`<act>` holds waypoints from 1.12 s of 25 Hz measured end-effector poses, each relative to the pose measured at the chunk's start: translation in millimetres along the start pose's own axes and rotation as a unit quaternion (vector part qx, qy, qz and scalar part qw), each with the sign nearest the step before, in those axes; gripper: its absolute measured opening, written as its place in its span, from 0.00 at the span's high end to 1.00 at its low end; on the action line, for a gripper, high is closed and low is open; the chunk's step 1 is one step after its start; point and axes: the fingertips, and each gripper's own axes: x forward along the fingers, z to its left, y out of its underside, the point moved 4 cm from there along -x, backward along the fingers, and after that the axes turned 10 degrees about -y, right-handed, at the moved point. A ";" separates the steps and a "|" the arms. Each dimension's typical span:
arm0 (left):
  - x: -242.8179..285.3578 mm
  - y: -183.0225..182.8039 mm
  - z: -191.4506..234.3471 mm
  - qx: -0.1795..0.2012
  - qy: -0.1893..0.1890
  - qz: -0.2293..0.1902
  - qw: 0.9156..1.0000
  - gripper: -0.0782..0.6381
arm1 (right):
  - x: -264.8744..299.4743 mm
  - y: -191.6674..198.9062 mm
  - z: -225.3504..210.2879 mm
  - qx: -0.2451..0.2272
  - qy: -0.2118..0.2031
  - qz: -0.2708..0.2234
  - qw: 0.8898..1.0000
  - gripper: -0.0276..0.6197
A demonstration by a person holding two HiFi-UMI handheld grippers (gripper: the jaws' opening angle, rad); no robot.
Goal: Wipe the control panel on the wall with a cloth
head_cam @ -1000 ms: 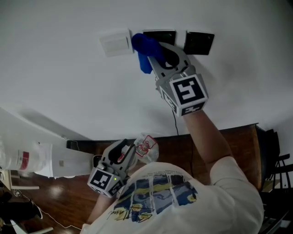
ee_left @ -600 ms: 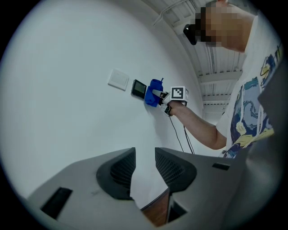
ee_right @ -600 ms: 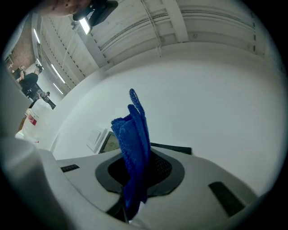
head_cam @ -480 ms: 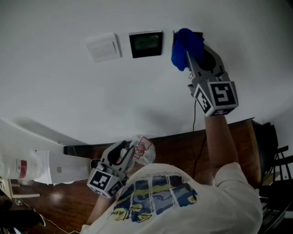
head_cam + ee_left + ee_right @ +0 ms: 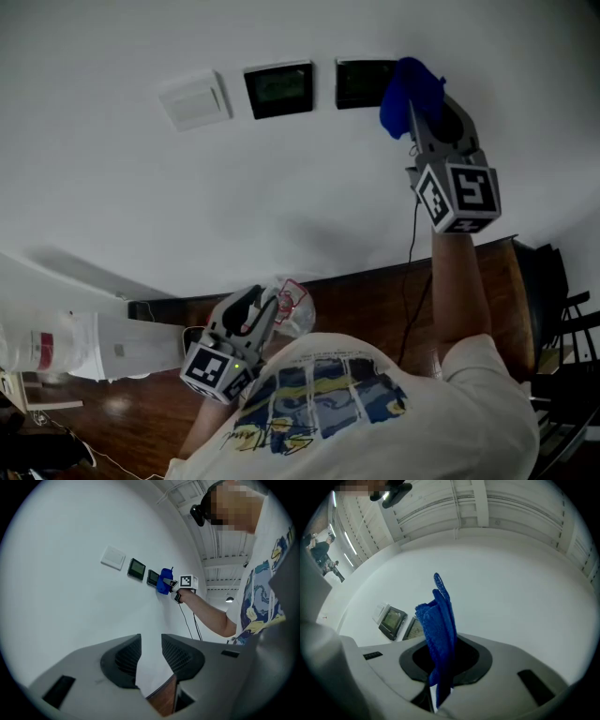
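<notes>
The cloth (image 5: 411, 86) is showing deep blue against the white wall (image 5: 300, 187). The left panel (image 5: 278, 90) and right panel (image 5: 361, 82) are looking black with dim greenish screens. The switch (image 5: 194, 98) is showing white. The left gripper (image 5: 258, 305) and right gripper (image 5: 422, 108) are showing grey, their cubes carrying black-and-white square markers. The shirt (image 5: 356, 403) is showing white with blue-and-yellow print. The floor (image 5: 122, 412) is gleaming brown.

Up top, grey plastic right gripper (image 5: 424, 105): tapered shell, dark round opening in upper face. Behind it, white marker cube (image 5: 459, 197), black square patterns on each face. Down low, matching grey plastic left gripper (image 5: 260, 302), same black-and-white cube (image 5: 217, 370), tiny green light glowing on it. Dark finely ribbed jaw pads (image 5: 123, 658). Person in white short-sleeved T-shirt (image 5: 450, 412), blue-and-yellow print.
</notes>
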 end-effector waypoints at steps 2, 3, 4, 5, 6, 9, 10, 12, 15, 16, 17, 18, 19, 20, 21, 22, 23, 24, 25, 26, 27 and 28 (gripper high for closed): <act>-1.8 0.8 1.1 -0.006 -0.004 0.001 1.000 0.73 | -3.8 -16.0 22.3 -0.016 -0.015 -0.018 1.000 0.83; -3.0 0.6 1.6 -0.006 -0.005 0.001 1.000 0.73 | -3.7 -24.3 38.0 -0.023 -0.029 -0.028 0.999 0.83; -4.5 -0.6 1.5 -0.006 -0.007 -0.002 1.000 0.73 | -1.2 -31.1 55.4 -0.025 -0.050 -0.037 0.998 0.83; -6.4 -1.8 1.4 -0.006 -0.009 -0.005 1.000 0.73 | 3.6 -35.8 73.4 -0.023 -0.073 -0.045 0.996 0.83; -8.8 -2.5 1.8 -0.005 -0.011 -0.007 1.000 0.73 | 10.5 -38.2 90.9 -0.019 -0.097 -0.050 0.994 0.83; -18.1 -2.7 6.6 -0.006 -0.023 -0.013 1.000 0.73 | 36.3 -35.5 133.4 -0.009 -0.145 -0.040 0.989 0.83; -21.7 -2.2 8.8 -0.007 -0.027 -0.014 1.000 0.73 | 45.8 -33.2 143.8 -0.004 -0.154 -0.032 0.987 0.83; -29.9 1.5 13.0 -0.009 -0.035 -0.009 0.999 0.73 | 65.4 -31.1 160.6 0.007 -0.168 -0.027 0.985 0.83; -39.5 4.6 17.4 -0.011 -0.043 -0.004 0.999 0.73 | 87.7 -34.2 173.7 0.007 -0.178 -0.042 0.983 0.83; -41.7 5.0 18.8 -0.010 -0.045 -0.004 0.999 0.73 | 91.8 -34.3 174.6 0.007 -0.178 -0.042 0.983 0.83; -43.6 5.4 20.2 -0.009 -0.047 -0.004 0.999 0.73 | 93.9 -33.6 173.9 0.008 -0.177 -0.041 0.983 0.83; -45.4 6.4 21.6 -0.008 -0.048 -0.004 0.999 0.73 | 94.1 -32.5 171.5 0.008 -0.174 -0.040 0.984 0.83; -46.8 7.8 22.9 -0.008 -0.050 -0.001 0.999 0.73 | 92.8 -31.2 167.6 0.008 -0.169 -0.038 0.985 0.83; -47.3 8.8 23.8 -0.009 -0.050 0.001 0.999 0.73 | 90.3 -29.8 162.3 0.007 -0.162 -0.036 0.986 0.83; -46.9 9.6 24.5 -0.008 -0.048 0.002 0.999 0.73 | 87.1 -28.3 155.5 0.006 -0.154 -0.034 0.987 0.83; -45.4 9.7 24.6 -0.006 -0.045 0.002 0.999 0.73 | 83.3 -26.9 147.5 0.003 -0.145 -0.032 0.989 0.83; -43.1 9.0 23.6 -0.004 -0.040 0.001 0.999 0.73 | 79.1 -25.6 138.5 0.000 -0.136 -0.030 0.990 0.83; -40.4 8.2 21.6 -0.001 -0.034 0.000 0.999 0.73 | 74.3 -24.5 129.1 -0.003 -0.127 -0.028 0.992 0.83; -37.2 7.0 18.8 0.002 -0.028 0.000 1.000 0.73 | 68.9 -23.7 119.6 -0.005 -0.117 -0.026 0.993 0.83; -33.8 5.6 15.7 0.003 -0.022 -0.001 1.000 0.73 | 63.1 -23.0 110.2 -0.007 -0.108 -0.023 0.994 0.83; -30.0 4.4 12.6 0.004 -0.017 -0.002 1.000 0.73 | 56.9 -22.2 100.8 -0.008 -0.099 -0.022 0.995 0.83; -26.3 3.7 9.7 0.006 -0.012 -0.002 1.000 0.73 | 50.5 -20.9 91.0 -0.011 -0.089 -0.020 0.996 0.83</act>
